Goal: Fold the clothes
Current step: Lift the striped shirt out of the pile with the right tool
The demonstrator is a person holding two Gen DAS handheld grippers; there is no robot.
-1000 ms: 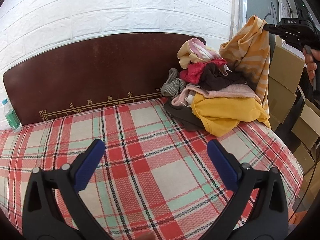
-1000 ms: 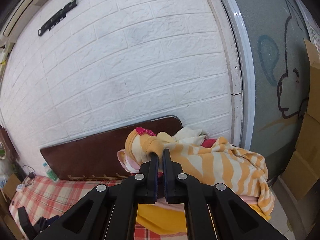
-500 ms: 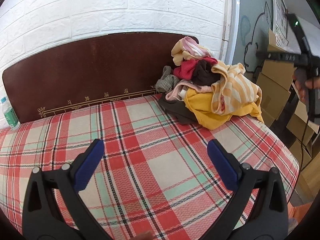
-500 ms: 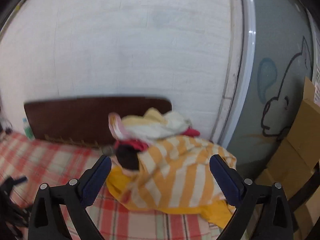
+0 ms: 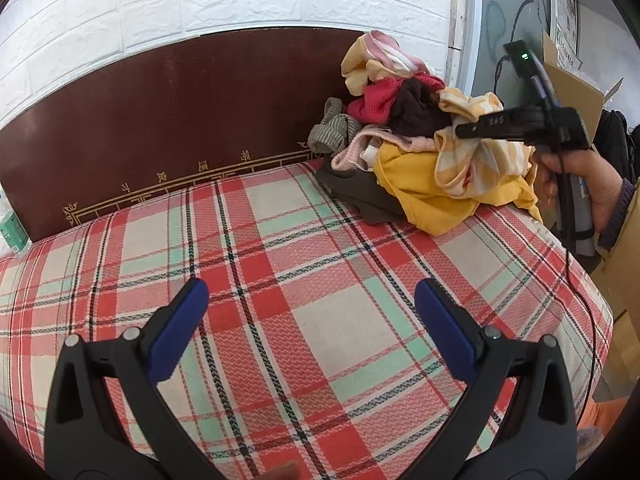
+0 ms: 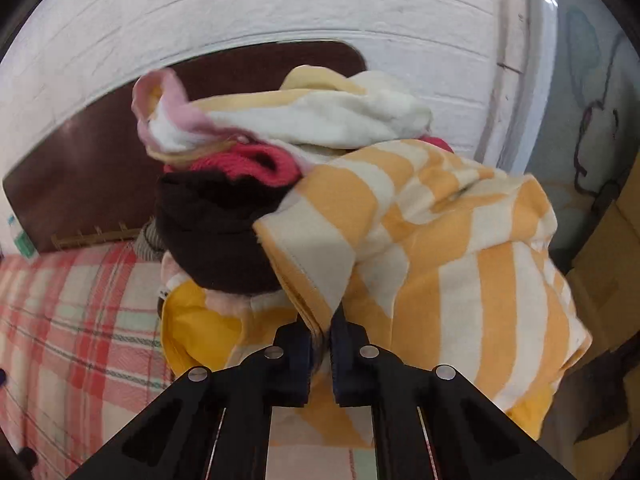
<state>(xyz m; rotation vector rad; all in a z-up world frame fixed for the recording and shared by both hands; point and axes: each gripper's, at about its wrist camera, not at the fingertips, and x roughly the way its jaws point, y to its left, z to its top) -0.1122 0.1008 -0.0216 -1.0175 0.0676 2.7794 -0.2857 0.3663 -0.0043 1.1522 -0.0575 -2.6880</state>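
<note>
A heap of clothes (image 5: pixel 392 120) lies at the far right corner of the plaid bed (image 5: pixel 300 280). An orange-and-white striped garment (image 6: pixel 440 240) is draped over the top of the heap, above a plain yellow one (image 5: pixel 412 184). My right gripper (image 6: pixel 322 320) is shut on a folded edge of the striped garment (image 5: pixel 476 156), low on the side of the pile. From the left wrist view the right gripper (image 5: pixel 464 130) reaches in from the right, held by a hand (image 5: pixel 584 180). My left gripper (image 5: pixel 311 292) hangs open over the bare bedspread, holding nothing.
A dark brown headboard (image 5: pixel 180 100) stands against the white brick wall behind the bed. A plastic bottle (image 5: pixel 12 224) sits at the far left. Cardboard boxes (image 5: pixel 576 88) stand beyond the bed's right edge. A black cable (image 5: pixel 580 280) hangs from the right gripper.
The right gripper held the striped garment up high, opened and dropped it onto the pile, then came down and shut on its edge. The left gripper sank slightly.
</note>
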